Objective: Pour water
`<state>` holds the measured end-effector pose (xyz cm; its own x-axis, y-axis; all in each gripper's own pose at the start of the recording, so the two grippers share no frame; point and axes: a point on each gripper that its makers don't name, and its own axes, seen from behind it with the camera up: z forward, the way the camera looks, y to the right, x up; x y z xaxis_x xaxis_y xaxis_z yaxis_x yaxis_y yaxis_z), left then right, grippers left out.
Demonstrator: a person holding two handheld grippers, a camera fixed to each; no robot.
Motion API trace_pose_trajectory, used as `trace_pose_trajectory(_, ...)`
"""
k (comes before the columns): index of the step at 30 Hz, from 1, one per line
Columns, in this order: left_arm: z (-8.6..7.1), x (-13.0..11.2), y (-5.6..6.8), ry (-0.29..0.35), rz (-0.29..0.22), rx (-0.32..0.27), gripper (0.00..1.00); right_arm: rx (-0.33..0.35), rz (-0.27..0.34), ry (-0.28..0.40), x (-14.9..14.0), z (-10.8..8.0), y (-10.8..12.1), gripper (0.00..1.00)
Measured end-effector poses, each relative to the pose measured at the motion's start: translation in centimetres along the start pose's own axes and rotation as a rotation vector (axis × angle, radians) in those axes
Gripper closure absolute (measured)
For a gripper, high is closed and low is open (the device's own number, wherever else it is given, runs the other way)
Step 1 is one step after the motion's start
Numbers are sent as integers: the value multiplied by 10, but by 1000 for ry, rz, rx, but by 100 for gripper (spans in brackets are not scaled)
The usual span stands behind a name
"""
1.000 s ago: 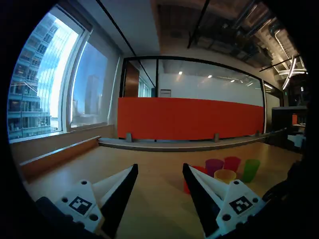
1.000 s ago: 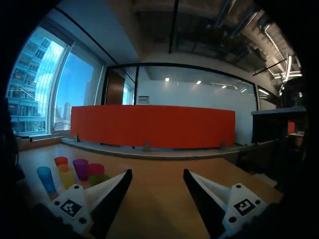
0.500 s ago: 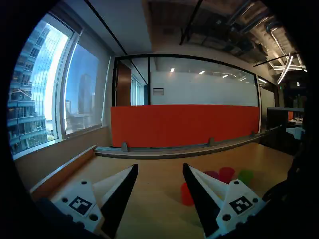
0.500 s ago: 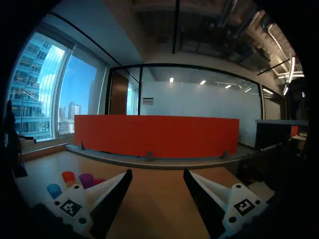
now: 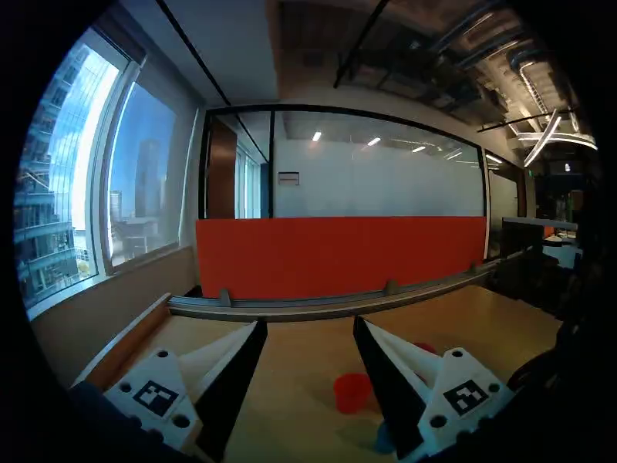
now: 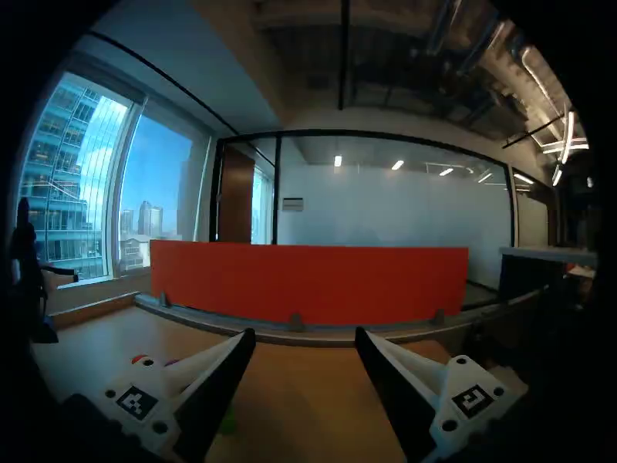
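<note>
- The left gripper point(image 5: 308, 324) has its fingers spread wide with nothing between them. It is carried level above the table point(image 5: 301, 370), so nothing is gripped yet.
- The red cup point(image 5: 352, 392) stands on the table at lower centre of the left gripper view, partly hidden behind the right-hand finger. A blue cup point(image 5: 383, 441) peeks out just below it. They seem grouped within easy reach of either hand.
- The right gripper point(image 6: 305, 333) is likewise parted and empty. Small slivers of the cups point(image 6: 139, 359) show above its left-hand finger, at lower left of the right gripper view.
- Both cameras aim at the orange partition point(image 5: 339, 255) across the table rather than down — I judge this an approach pose, with no cup chosen yet.
- Which cup holds the water I cannot tell.
</note>
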<state>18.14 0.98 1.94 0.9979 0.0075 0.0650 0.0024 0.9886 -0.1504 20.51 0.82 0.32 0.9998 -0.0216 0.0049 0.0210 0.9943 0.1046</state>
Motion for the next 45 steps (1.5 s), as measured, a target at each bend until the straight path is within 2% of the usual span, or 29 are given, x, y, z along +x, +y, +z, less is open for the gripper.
trace_pose_trajectory(5,0,3,2,-4,9,-28,18,22,3,-10,-1,0,-4,1)
trace_pose_trajectory(9,0,6,8,-8,6,-72,18,58,-7,-12,1,1,-10,1)
trace_pose_trajectory(18,1,10,24,-10,18,-186,18,192,-28,-30,-3,-2,-37,1)
trace_pose_trajectory(24,-1,10,40,-6,20,-275,18,298,-28,-34,-1,-5,-62,1)
trace_pose_trajectory(29,-5,10,57,-2,-7,-348,18,381,-29,-24,3,-10,-81,1)
trace_pose_trajectory(35,-9,4,72,-15,-24,-421,18,418,-22,-36,3,-11,-88,1)
trace_pose_trajectory(45,-15,-10,81,-65,11,-480,18,447,-37,-107,-11,-12,-86,1)
